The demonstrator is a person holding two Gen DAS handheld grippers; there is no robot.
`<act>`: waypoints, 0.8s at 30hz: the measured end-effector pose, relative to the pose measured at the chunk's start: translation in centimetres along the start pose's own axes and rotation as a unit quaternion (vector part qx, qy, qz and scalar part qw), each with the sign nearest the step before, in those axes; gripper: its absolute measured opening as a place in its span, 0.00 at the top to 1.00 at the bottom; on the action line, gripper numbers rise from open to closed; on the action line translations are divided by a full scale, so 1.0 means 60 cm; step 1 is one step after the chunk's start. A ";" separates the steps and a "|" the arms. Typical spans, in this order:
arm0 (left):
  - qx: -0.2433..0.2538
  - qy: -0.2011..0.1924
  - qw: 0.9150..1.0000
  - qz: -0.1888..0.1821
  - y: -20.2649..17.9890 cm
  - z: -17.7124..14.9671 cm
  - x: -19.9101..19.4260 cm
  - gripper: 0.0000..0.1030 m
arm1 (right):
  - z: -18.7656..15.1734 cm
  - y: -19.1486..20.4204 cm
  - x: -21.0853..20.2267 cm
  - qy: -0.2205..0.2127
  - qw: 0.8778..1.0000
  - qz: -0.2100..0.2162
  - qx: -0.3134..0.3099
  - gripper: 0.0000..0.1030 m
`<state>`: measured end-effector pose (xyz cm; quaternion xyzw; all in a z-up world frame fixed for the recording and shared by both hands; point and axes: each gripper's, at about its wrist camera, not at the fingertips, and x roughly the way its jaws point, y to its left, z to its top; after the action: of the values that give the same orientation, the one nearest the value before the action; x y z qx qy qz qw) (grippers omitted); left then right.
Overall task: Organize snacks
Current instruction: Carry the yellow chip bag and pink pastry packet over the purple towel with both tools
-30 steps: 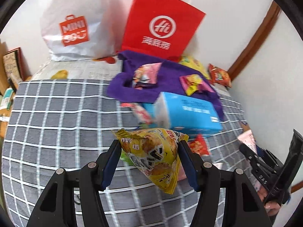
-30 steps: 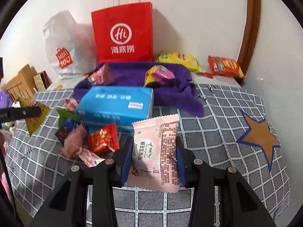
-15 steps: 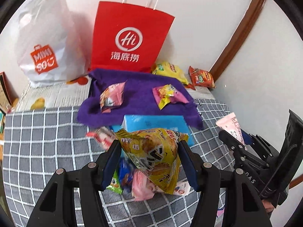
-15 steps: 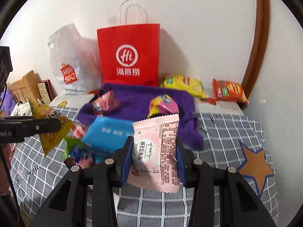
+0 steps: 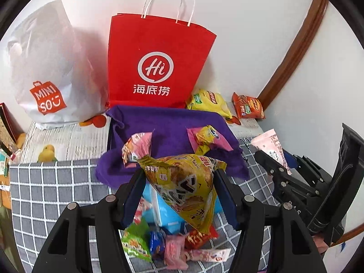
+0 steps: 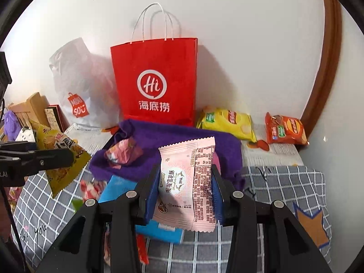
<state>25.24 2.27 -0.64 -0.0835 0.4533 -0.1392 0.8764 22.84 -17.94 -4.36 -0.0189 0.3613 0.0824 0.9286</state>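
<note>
Above the purple cloth, left jaws clamp the yellow snack bag; right jaws clamp the pink packet.

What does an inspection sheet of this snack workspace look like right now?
Surface: grey checked cover.
Job's things: purple cloth holding two packets; yellow chips and orange chips by the wall.
Clutter: loose snacks and a blue box near the front edge.
Grippers: left gripper shut on yellow packet; right gripper shut on pink packet.
Cables: nothing seen.
Surroundings: red bag, white bag, white wall.
</note>
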 end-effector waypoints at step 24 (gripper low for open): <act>-0.049 0.016 0.999 0.010 0.082 0.113 0.137 0.42 | 0.099 0.003 0.150 0.012 0.999 0.030 -0.015 0.60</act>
<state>36.16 4.44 -4.41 -0.1195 0.4746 -0.1090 0.8652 33.29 -15.96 -6.06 -0.0227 0.3716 0.1153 0.9209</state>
